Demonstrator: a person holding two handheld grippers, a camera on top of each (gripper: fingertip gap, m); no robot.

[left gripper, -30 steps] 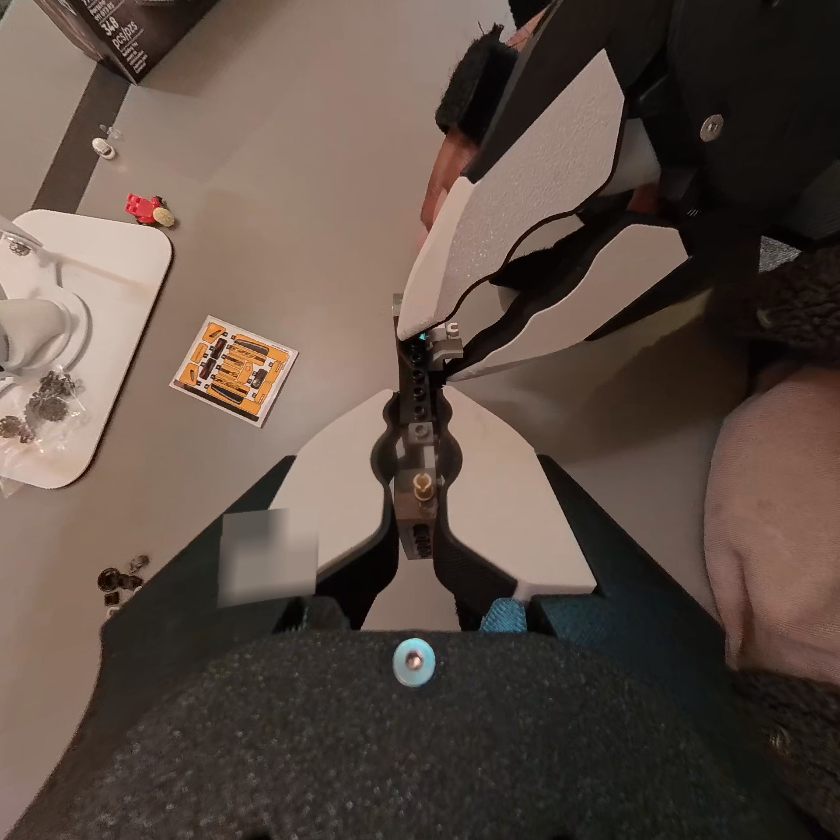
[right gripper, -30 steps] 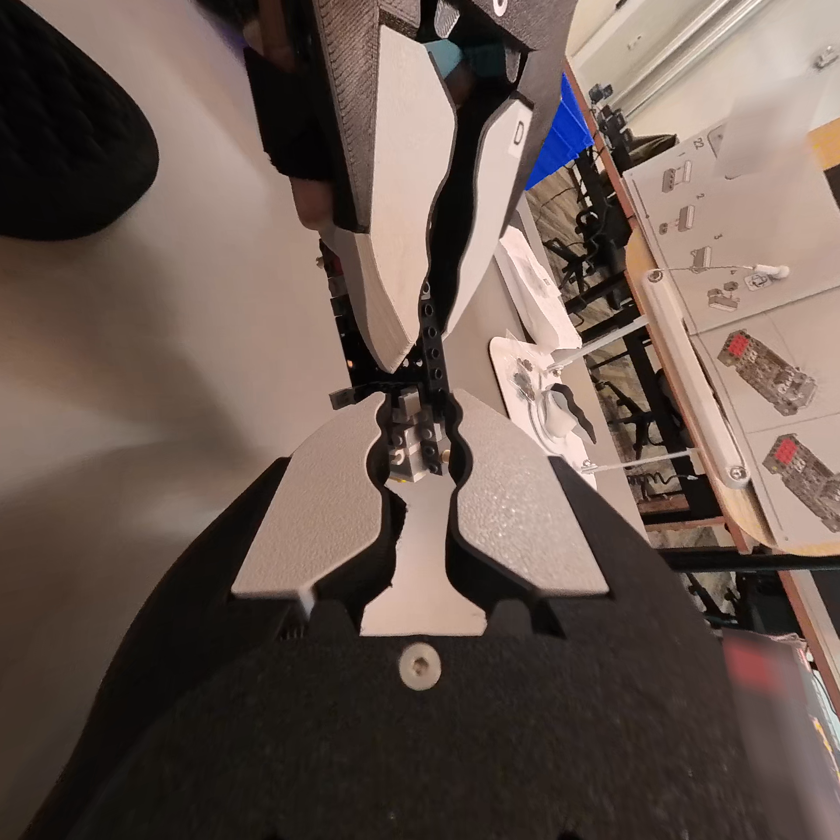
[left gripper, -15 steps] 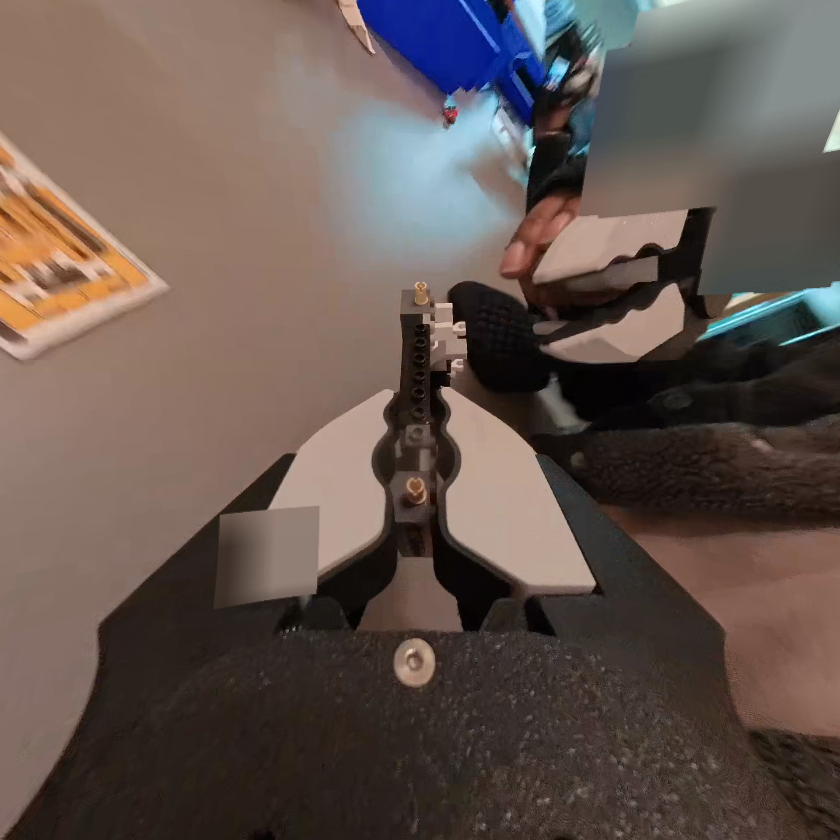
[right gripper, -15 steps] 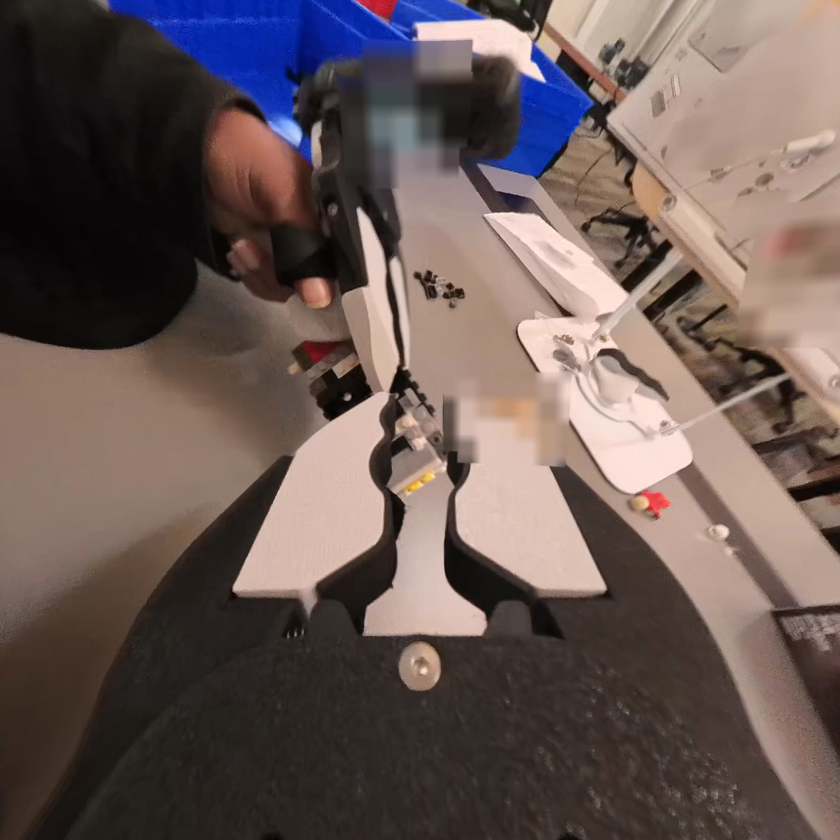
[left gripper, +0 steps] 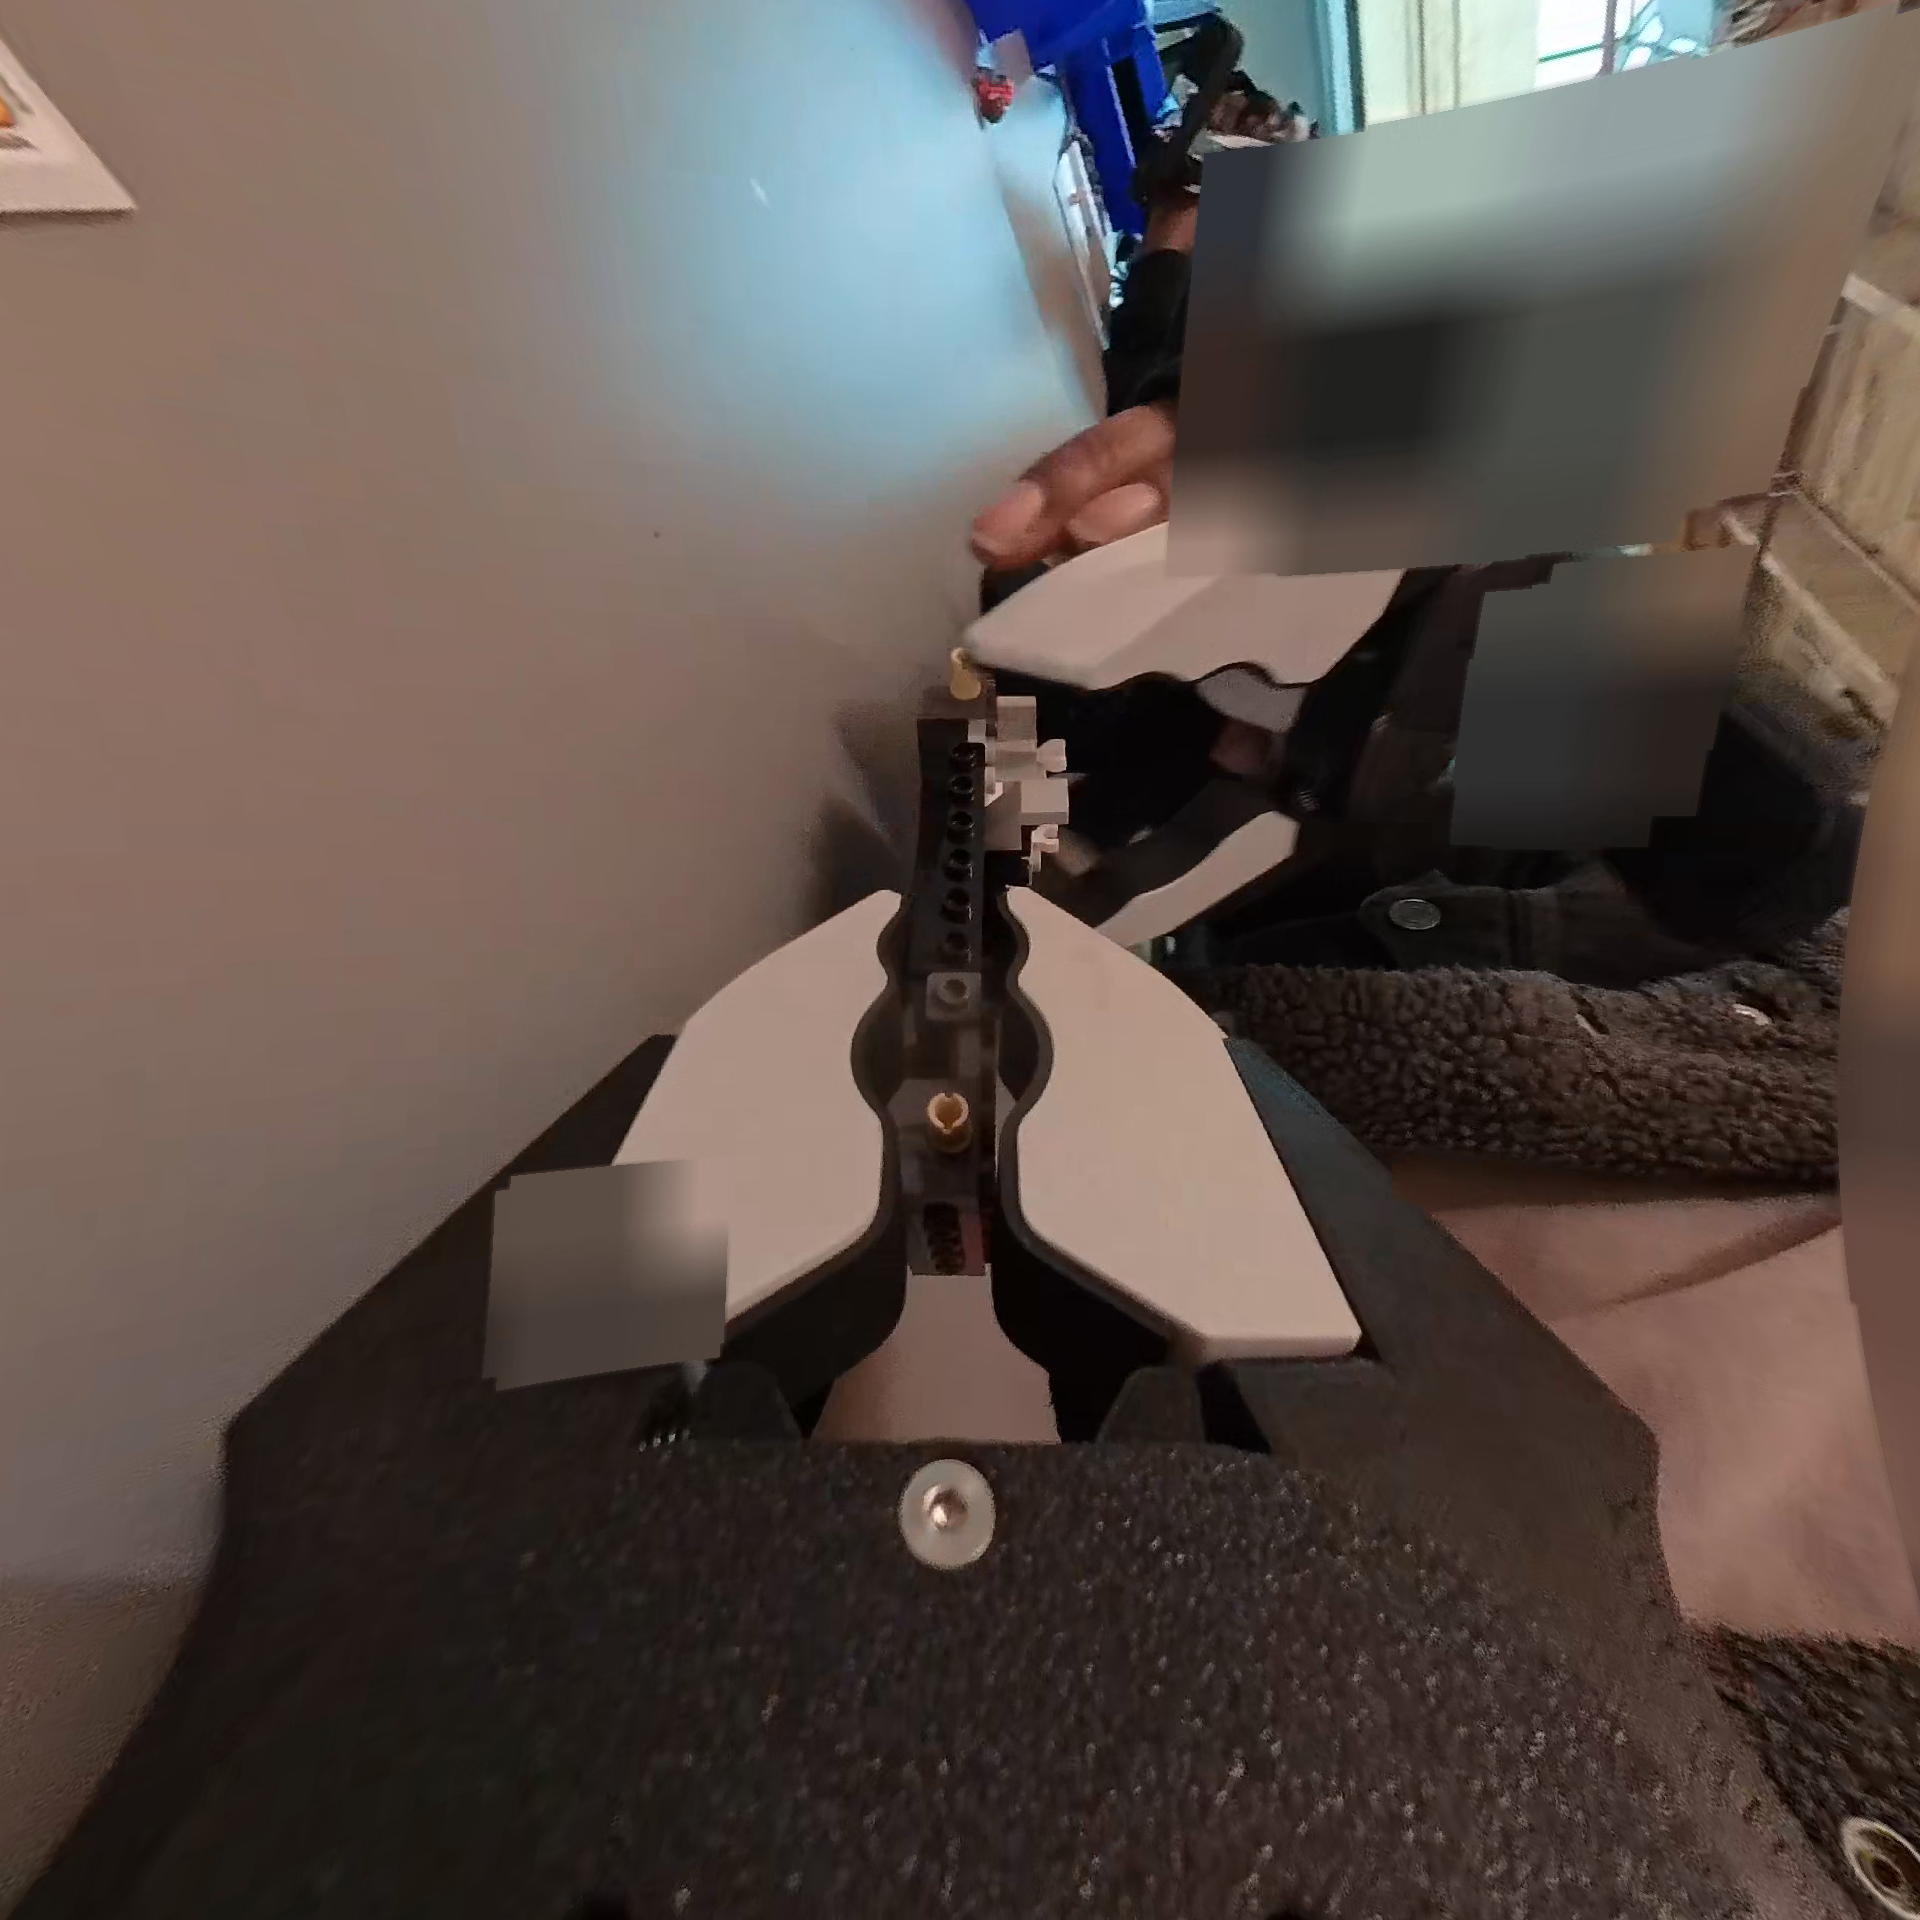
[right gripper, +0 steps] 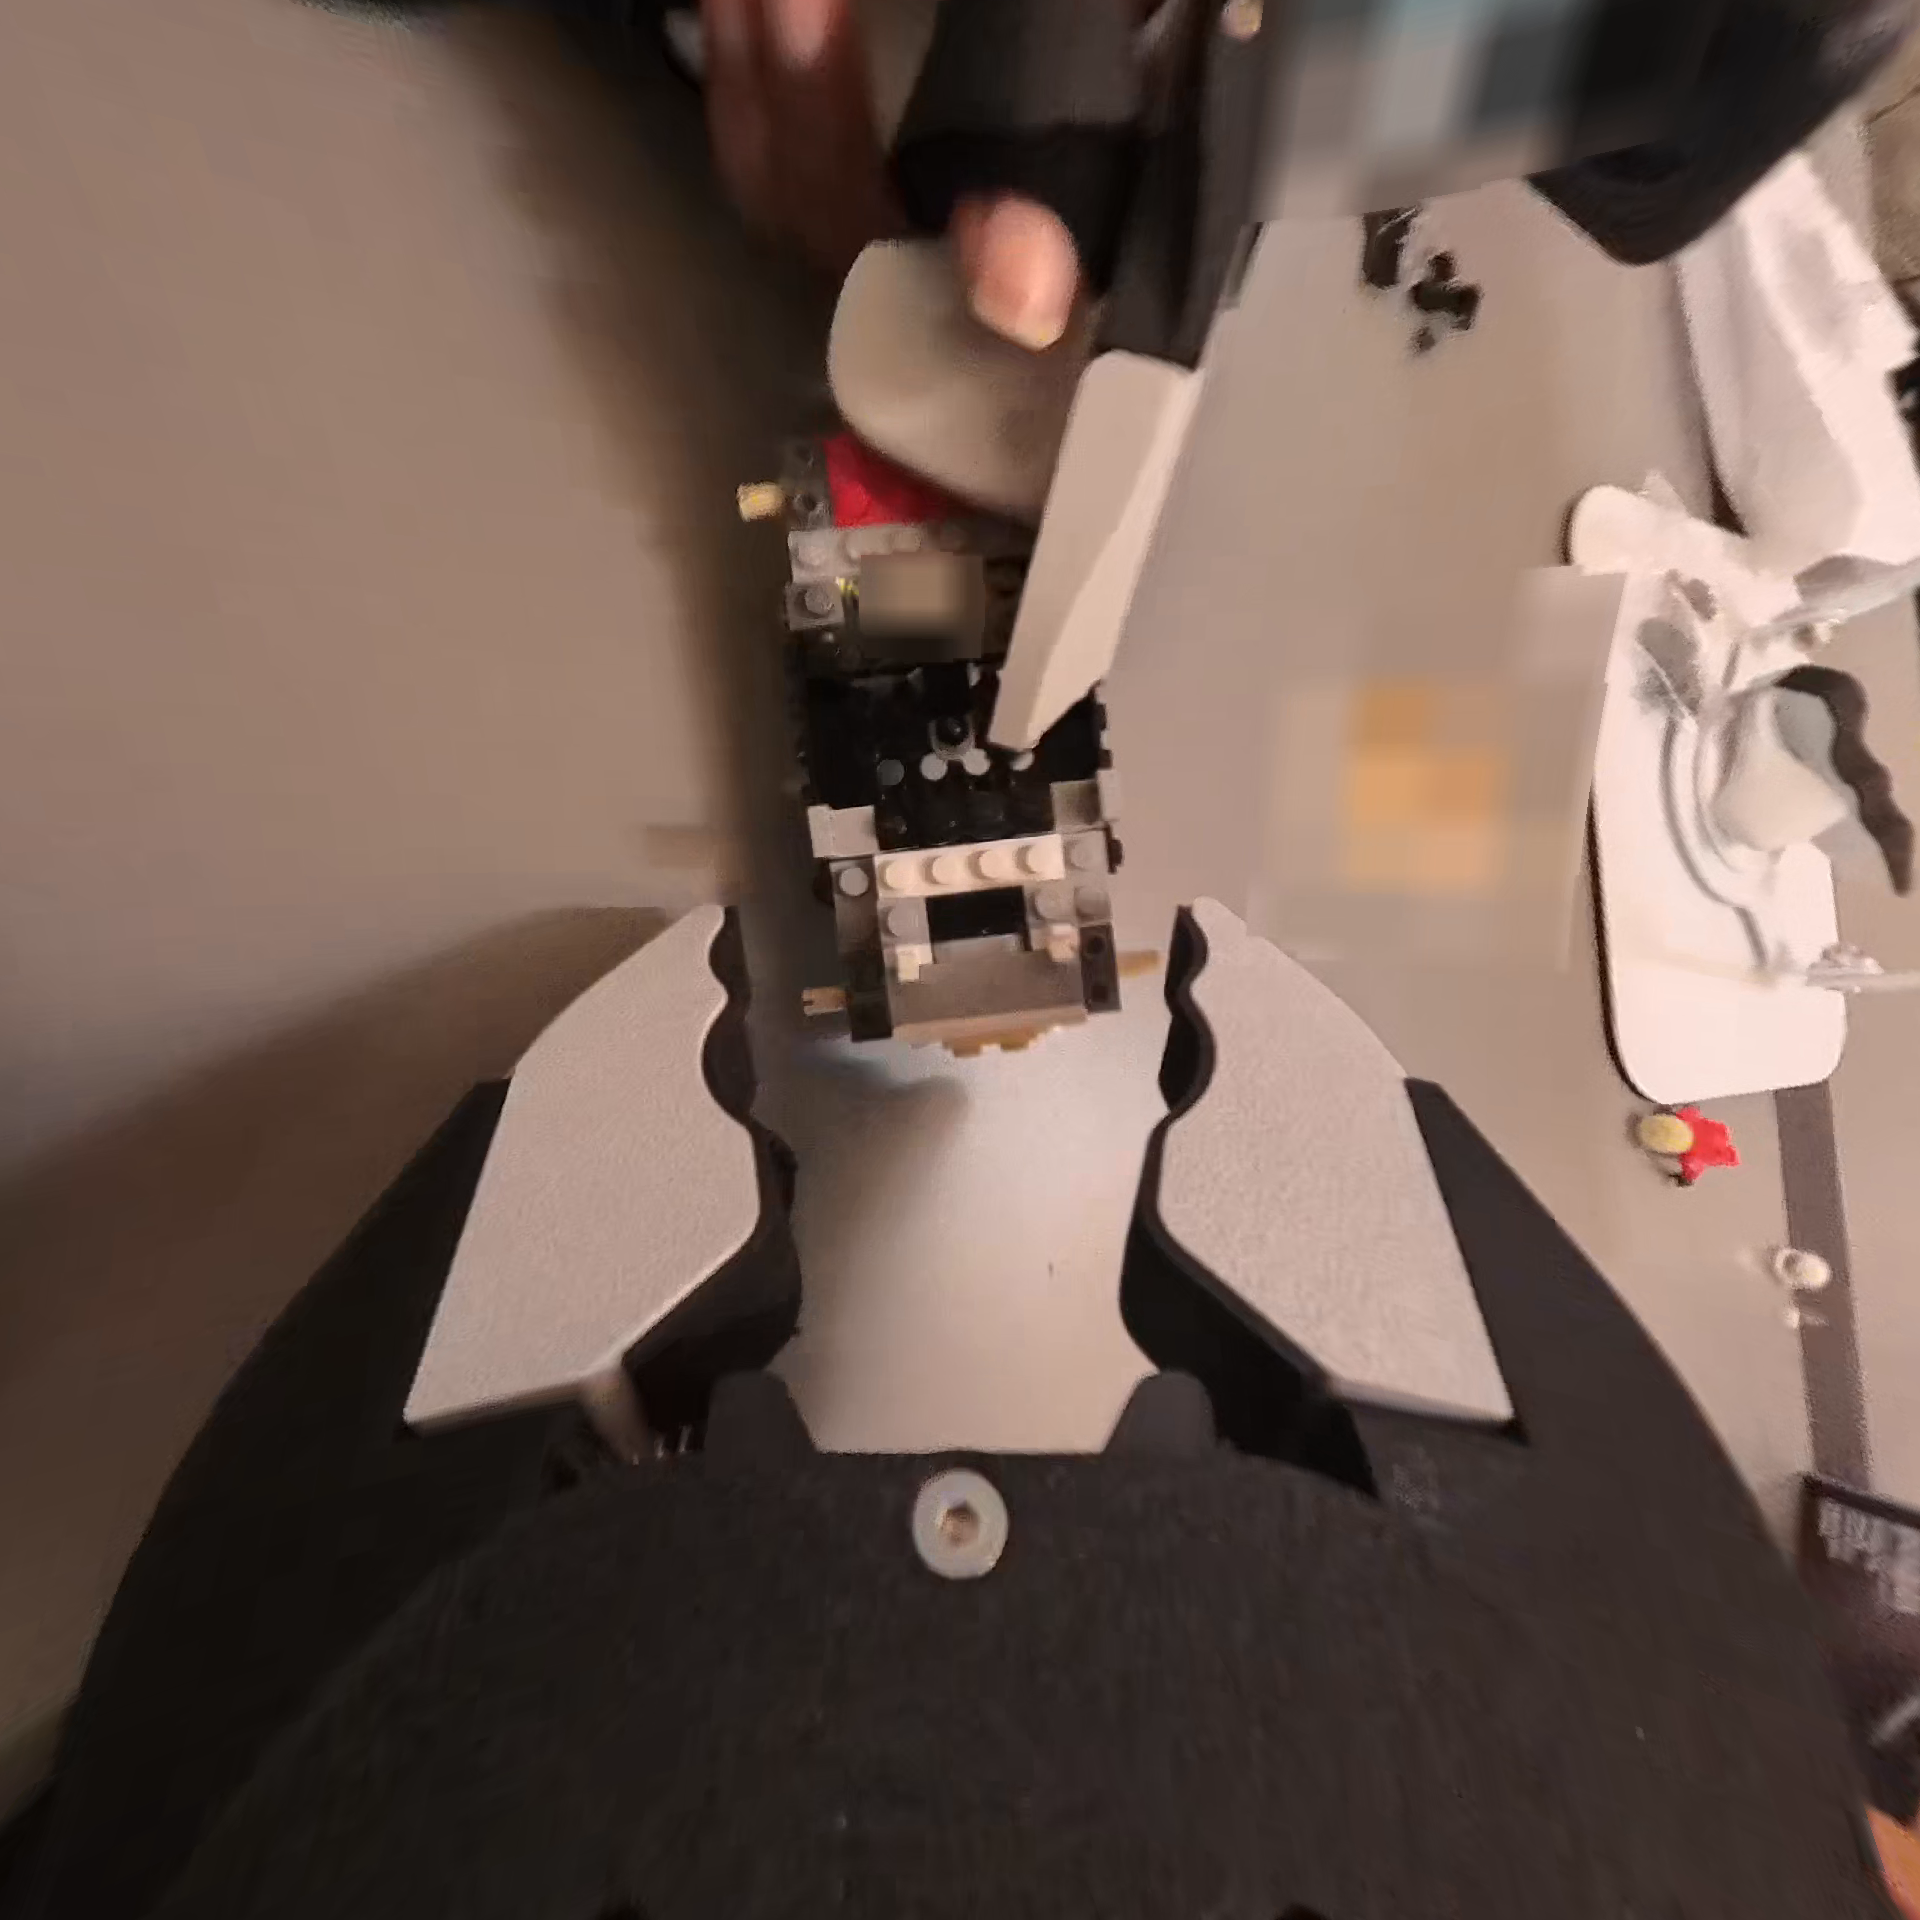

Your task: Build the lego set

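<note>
Your left gripper point(left gripper: 951, 925) is clamped on the lego build point(left gripper: 958, 831), pinching its black holed beam so the model stands out past the fingertips, a tan pin on its far end and pale grey pieces on its right side. Seen from the right wrist, the build point(right gripper: 966, 862) is a partly made chassis: black middle, grey and white plates across the near end, a red part at the far end, tan pins poking out at the sides. It looks held up off the counter point(right gripper: 312, 520).

Your right gripper point(right gripper: 951, 935) stands wide apart and empty, just short of the model's near end.

Further right on the counter lie a white stand point(right gripper: 1714, 935), a small red and yellow piece point(right gripper: 1688, 1138) and a scatter of dark parts point(right gripper: 1423, 281), so I judge the build is roughly midway, with loose pieces yet to go on.
</note>
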